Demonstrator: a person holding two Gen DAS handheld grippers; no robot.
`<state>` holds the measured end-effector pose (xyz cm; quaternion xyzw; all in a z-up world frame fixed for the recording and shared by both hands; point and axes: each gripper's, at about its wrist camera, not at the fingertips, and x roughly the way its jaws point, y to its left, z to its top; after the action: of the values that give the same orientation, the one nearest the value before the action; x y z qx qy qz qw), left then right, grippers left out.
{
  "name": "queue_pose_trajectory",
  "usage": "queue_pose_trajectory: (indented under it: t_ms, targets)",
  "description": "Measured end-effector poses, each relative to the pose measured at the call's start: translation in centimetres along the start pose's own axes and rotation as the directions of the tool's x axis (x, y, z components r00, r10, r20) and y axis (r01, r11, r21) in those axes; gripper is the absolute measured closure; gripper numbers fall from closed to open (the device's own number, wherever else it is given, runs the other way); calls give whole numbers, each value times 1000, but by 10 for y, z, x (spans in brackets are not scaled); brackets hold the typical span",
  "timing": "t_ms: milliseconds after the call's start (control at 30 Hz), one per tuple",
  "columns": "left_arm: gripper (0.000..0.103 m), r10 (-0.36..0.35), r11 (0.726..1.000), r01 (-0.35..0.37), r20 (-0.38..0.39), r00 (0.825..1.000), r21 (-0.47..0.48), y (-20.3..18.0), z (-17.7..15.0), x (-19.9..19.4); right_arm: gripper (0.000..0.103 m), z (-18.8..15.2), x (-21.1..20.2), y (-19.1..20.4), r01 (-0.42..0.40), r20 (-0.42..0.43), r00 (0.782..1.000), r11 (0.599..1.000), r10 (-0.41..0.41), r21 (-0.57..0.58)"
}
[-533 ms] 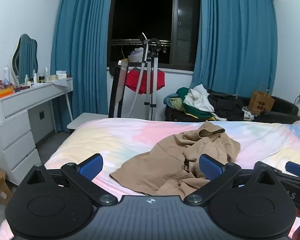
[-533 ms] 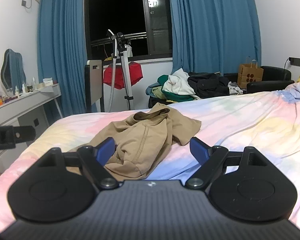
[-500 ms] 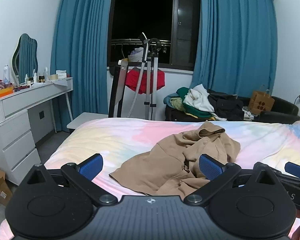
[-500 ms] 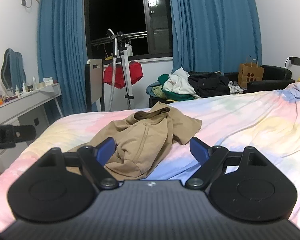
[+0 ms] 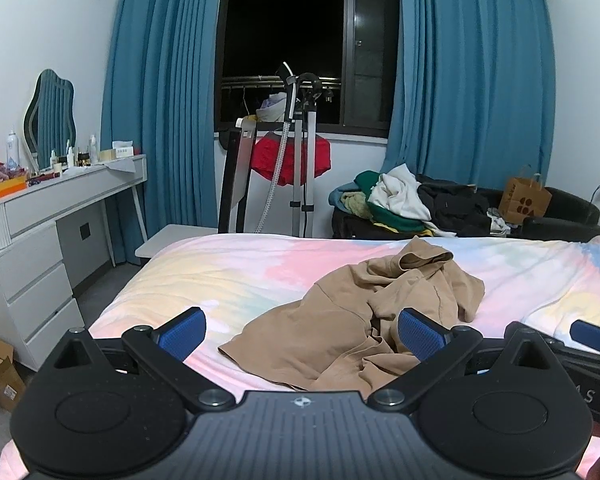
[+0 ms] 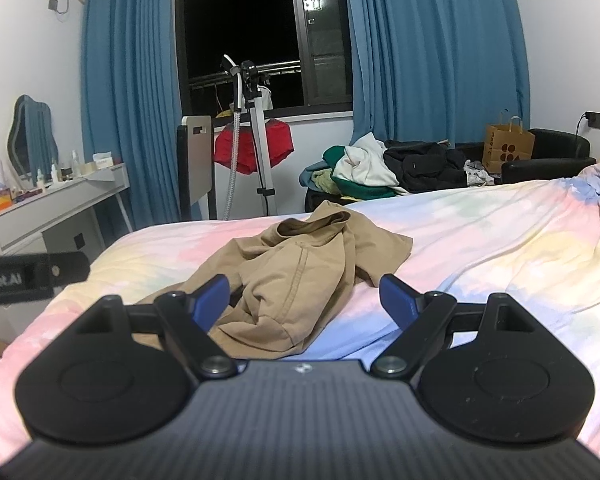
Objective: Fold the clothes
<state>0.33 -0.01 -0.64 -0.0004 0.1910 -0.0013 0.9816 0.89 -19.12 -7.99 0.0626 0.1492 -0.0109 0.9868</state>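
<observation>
Jaws wide on L gripper (image 5: 302, 330) & R gripper (image 6: 304, 294), nothing held, crumpled tan shirt (image 6: 300, 268) on bed (image 6: 480, 236)

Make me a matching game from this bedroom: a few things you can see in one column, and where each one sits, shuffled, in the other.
Things:
1. tan garment
2. paper bag
3. red garment
4. mirror

Places:
A. on the white dresser
B. hanging below the window
C. crumpled on the bed
D. on the black armchair

Pairs: 1-C, 2-D, 3-B, 4-A
</observation>
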Motion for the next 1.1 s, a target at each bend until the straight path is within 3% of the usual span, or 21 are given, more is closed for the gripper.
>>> queue_pose_trajectory:
  t_ms: [500,767,1100]
  targets:
    - [0,1,1000,-1,10,1000,-23,4,-2,3,20,1,-4,-3,-1,7,1000,1000,1,13]
    - [0,41,999,-41,28,999,26,0,-6,9,20,1,-3,-3,6,10,1000,1000,-6,14]
    - [0,31,999,-32,32,999,23,2,-17,23,20,-2,1,-9,38,1,999,999,-38,24]
